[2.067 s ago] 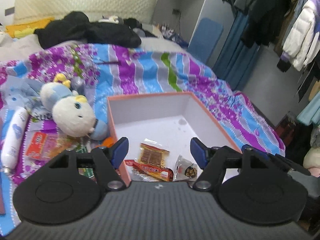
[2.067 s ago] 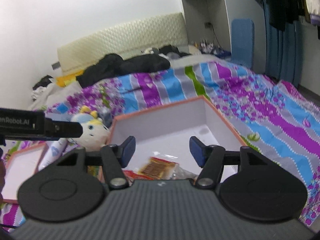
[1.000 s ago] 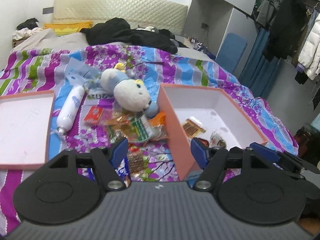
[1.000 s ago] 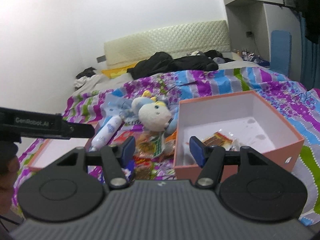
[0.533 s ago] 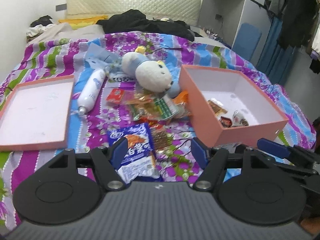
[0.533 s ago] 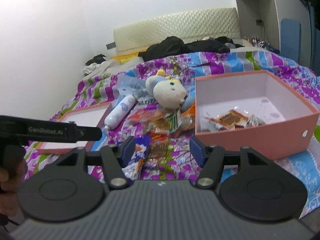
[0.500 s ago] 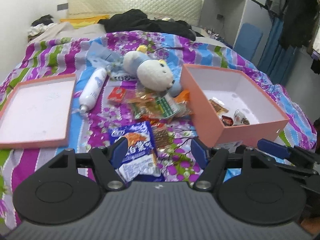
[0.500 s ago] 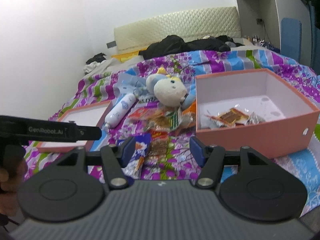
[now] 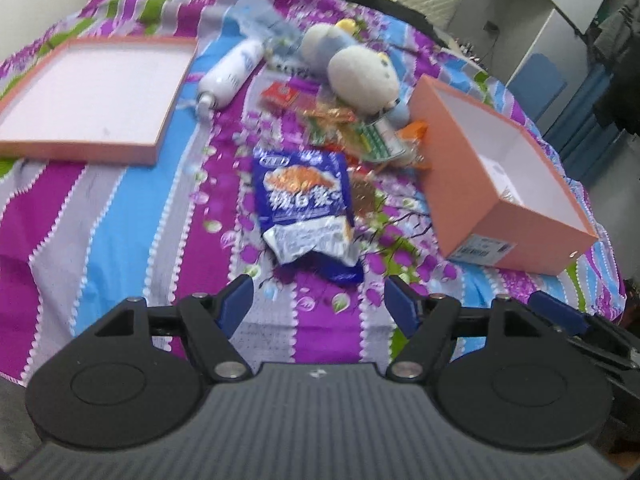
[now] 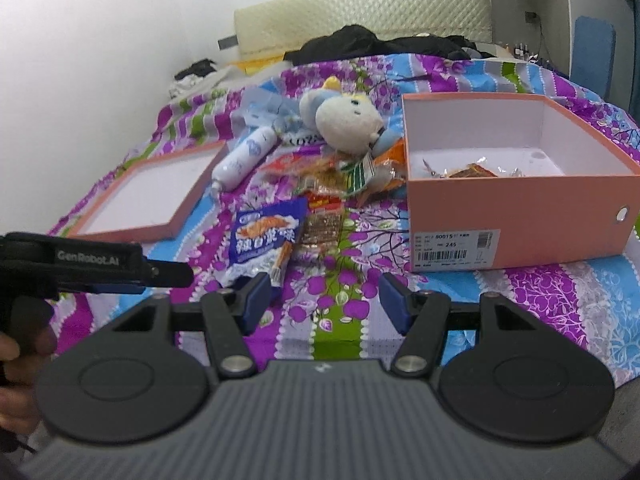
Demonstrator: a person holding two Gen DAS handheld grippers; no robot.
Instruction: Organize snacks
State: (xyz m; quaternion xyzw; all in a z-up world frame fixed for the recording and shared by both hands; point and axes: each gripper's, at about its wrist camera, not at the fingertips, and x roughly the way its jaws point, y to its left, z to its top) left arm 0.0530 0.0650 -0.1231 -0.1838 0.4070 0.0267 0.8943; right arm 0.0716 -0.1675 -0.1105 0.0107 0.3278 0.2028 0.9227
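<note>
A blue snack bag [image 9: 306, 208] [image 10: 266, 238] lies on the striped bedspread, just beyond my left gripper [image 9: 318, 302], which hangs open and empty above the bed. Beyond the bag lies a heap of small snack packets [image 9: 348, 126] [image 10: 336, 172]. The orange box [image 9: 500, 184] [image 10: 520, 208] stands to the right with a few packets [image 10: 472, 171] inside. My right gripper [image 10: 324, 298] is open and empty over the bedspread, in front of the box's near left corner. The left gripper's body [image 10: 96, 260] shows at the left of the right wrist view.
The orange box lid [image 9: 92, 92] [image 10: 152, 196] lies upturned at the left. A white bottle [image 9: 232, 72] [image 10: 244, 158] and a plush toy [image 9: 356, 68] [image 10: 344, 120] lie behind the snacks. Dark clothes [image 10: 380, 46] are piled near the headboard. A person's hand [image 10: 20, 344] holds the left gripper.
Both grippers have pulled back from the box and sunk toward the bed. The left view has swung left and down, so the blue bag now lies just ahead of its fingers.
</note>
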